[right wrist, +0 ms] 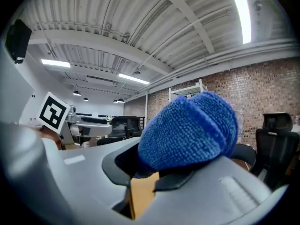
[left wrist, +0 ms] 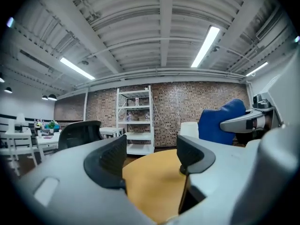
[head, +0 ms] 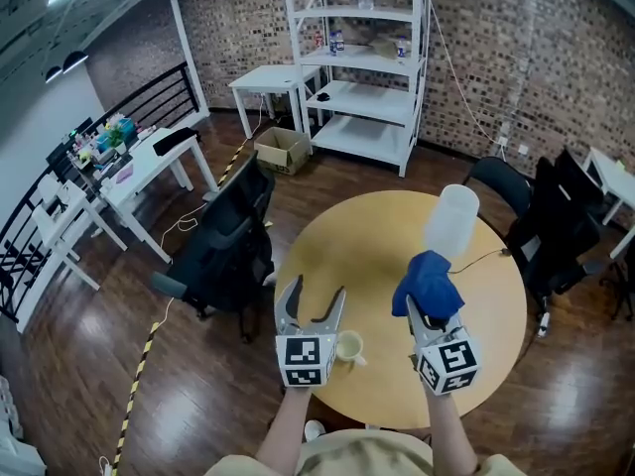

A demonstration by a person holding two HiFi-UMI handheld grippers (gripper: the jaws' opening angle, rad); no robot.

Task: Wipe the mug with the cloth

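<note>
Our left gripper [head: 316, 301] hung released, 2 jaws apart, empty; our right gripper [head: 425, 315] clenched the soft blue cloth [head: 429, 281]. The cream mug [head: 349, 346] sat at 6 o'clock on the round table [head: 367, 236]; we judged it light, rigid, slippery, best taken by its rim.

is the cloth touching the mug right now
Apart. The head view shows a strip of bare table between the cloth and the mug.

Round table [head: 369, 256] — mug [head: 349, 347], white container [head: 451, 221]
</note>
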